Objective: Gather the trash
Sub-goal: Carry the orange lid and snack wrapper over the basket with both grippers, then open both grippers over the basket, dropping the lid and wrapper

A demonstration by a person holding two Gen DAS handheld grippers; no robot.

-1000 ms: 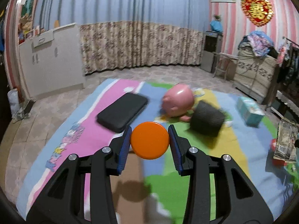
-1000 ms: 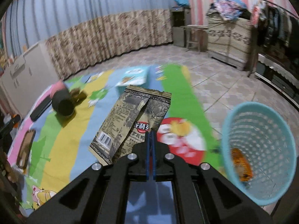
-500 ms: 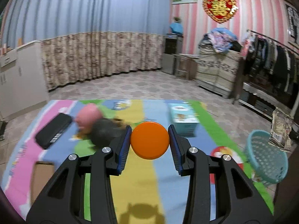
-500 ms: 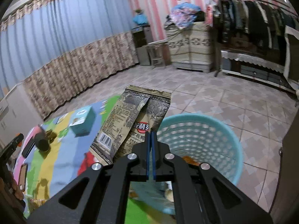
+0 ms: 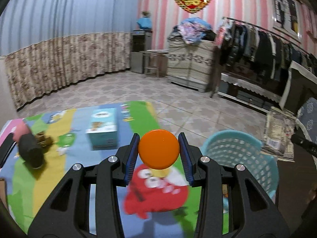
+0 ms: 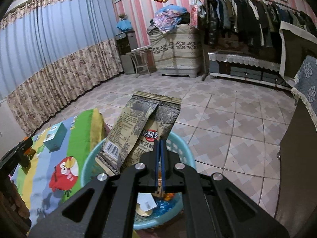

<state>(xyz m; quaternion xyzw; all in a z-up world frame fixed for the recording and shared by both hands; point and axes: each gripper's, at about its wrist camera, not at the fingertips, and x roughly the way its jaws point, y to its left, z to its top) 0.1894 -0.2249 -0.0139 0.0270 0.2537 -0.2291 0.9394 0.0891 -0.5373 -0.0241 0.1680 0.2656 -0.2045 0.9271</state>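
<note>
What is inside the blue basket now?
In the blue basket, an orange wrapper, a white label and a tape roll show. The right gripper and its snack bag cover the rest.

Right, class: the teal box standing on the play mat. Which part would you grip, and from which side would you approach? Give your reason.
Grip the teal box across its two long side walls, coming down from above. It sits flat on the play mat with its top face open to view. Its sides look straight and parallel, and nothing seems to crowd it.
</note>
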